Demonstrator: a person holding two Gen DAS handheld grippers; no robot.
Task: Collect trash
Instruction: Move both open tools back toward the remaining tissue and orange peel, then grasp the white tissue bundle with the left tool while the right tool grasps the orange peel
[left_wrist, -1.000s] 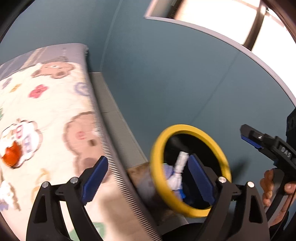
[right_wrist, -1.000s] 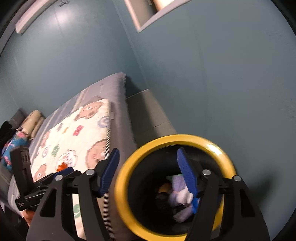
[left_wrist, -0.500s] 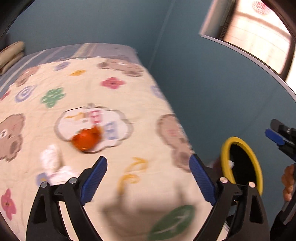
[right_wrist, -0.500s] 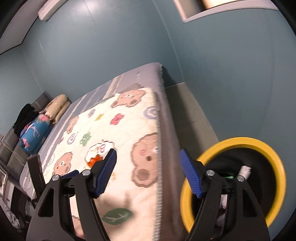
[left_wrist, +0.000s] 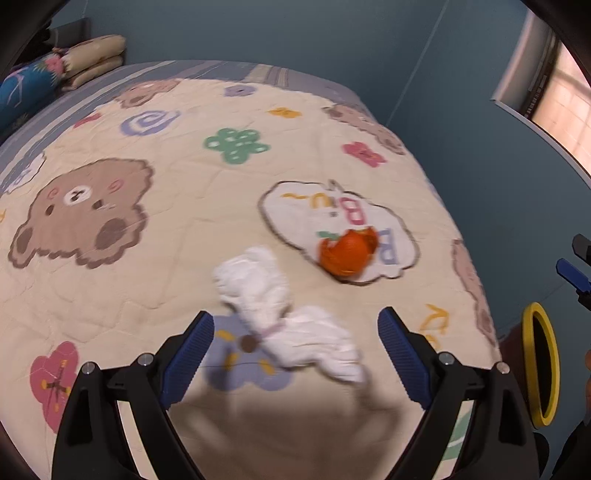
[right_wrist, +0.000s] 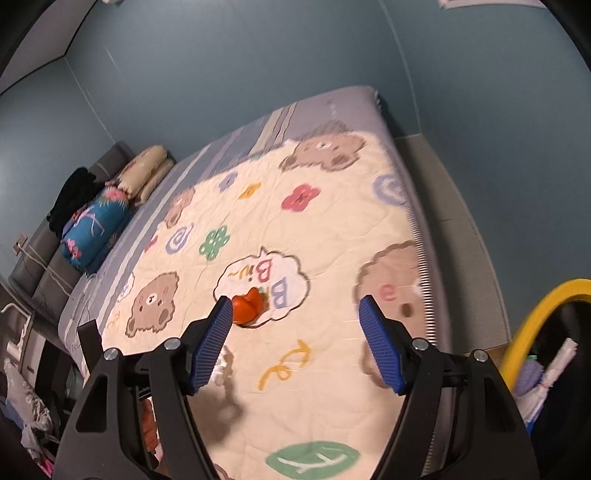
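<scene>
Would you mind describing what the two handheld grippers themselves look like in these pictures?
Both look alike. The left gripper and the right gripper each have a black plastic frame that forks into two arms, with silver screw heads at the joints. Each arm ends in a blue, finely ribbed finger pad. No cables, lettering or sleeves show here.

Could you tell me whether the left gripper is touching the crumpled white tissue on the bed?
Apart. In the left wrist view the left gripper hangs open above the white tissue, its blue pads clear of it.
</scene>
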